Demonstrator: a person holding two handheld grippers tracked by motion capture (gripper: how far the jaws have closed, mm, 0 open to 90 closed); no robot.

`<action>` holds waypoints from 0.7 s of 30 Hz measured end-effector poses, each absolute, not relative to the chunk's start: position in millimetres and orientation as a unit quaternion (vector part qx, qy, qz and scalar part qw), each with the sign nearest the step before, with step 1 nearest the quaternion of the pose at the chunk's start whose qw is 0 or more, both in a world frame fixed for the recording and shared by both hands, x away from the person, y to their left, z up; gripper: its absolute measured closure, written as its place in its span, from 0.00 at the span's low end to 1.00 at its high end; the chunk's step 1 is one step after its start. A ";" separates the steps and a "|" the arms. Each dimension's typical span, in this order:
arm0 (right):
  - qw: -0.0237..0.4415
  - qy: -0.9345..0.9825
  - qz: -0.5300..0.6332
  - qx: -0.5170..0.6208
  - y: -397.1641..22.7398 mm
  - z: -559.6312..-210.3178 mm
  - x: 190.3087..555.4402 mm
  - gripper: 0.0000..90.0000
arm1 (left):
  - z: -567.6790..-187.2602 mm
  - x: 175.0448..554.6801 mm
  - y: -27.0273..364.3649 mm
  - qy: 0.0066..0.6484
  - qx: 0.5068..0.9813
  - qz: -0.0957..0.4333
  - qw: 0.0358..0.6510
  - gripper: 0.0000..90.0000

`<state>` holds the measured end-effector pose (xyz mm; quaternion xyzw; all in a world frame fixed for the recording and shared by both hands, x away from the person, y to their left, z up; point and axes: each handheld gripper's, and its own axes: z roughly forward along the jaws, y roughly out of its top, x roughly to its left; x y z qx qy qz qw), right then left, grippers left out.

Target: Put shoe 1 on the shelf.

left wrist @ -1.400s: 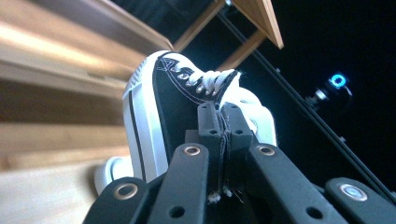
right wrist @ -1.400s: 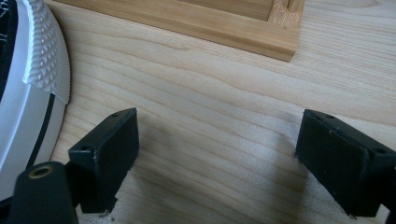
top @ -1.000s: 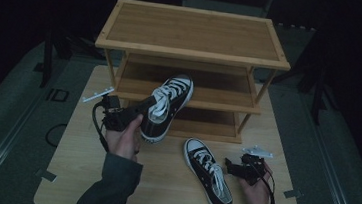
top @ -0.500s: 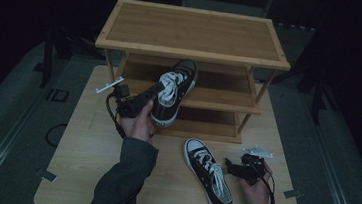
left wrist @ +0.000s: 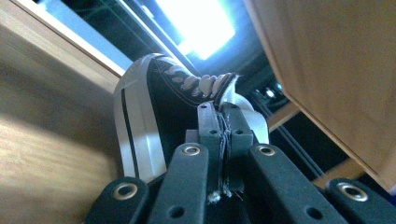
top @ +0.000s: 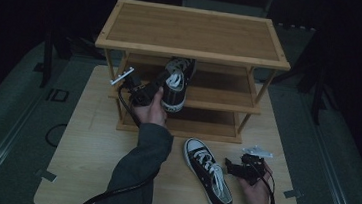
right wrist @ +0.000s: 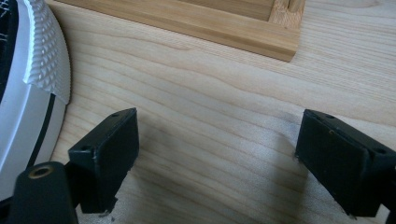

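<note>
- Two black canvas sneakers, white rubber soles and toe caps, white laces.
- First sneaker point(top: 175, 84) held at middle shelf point(top: 219, 101) of bamboo rack point(top: 196, 30), toe pointing in under top board, heel end toward person.
- Left gripper point(top: 156, 85) clenched on that sneaker; in left gripper view jaws pinch thin fabric edge at heel opening, pads nearly meeting with fabric between.
- Left gripper view also shows smooth white foxing with one black stripe, stitched canvas, crossed flat laces.
- Second sneaker point(top: 208, 174) flat on pale wood table point(top: 89, 143), sole down, toe toward rack, just left of right gripper point(top: 229, 168).
- Right gripper jaws released, wide apart, grasping nothing; bare wood grain between matte black pads in right gripper view.
- Right gripper view: sneaker's toe bumper point(right wrist: 44, 51) with fine diamond-textured rubber at left edge, rack's bottom rail point(right wrist: 187, 21) across top.
- Rack: three slatted tiers, round posts, warm honey finish, square-edged frame.
- Versus one second ago: held sneaker was in front of rack at left, angled across shelf fronts; now further right and in at middle shelf, hand following.
- Second sneaker and right gripper unchanged over same span.
</note>
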<state>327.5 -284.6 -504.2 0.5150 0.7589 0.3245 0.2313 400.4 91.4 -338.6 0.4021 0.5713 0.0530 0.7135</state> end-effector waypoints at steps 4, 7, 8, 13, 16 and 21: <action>0.231 0.759 0.325 0.515 -284.7 -504.2 327.5 0.14 | -333.6 406.2 89.2 0.585 0.388 0.059 0.709 0.99; 0.231 0.759 0.324 0.515 -284.7 -504.1 327.5 0.14 | -329.5 410.9 88.2 0.591 0.382 0.062 0.708 0.99; 0.231 0.759 0.324 0.515 -284.7 -504.1 327.5 0.14 | -328.2 411.9 88.2 0.593 0.381 0.063 0.706 0.99; 0.231 0.760 0.324 0.514 -284.8 -504.1 327.5 0.14 | -325.3 420.2 87.5 0.604 0.375 0.066 0.701 0.99; 0.231 0.760 0.324 0.514 -284.8 -504.2 327.5 0.14 | -329.7 424.4 88.4 0.607 0.385 0.070 0.692 0.99; 0.231 0.759 0.325 0.515 -284.7 -504.2 327.5 0.14 | -342.9 425.5 87.9 0.616 0.387 0.070 0.683 0.99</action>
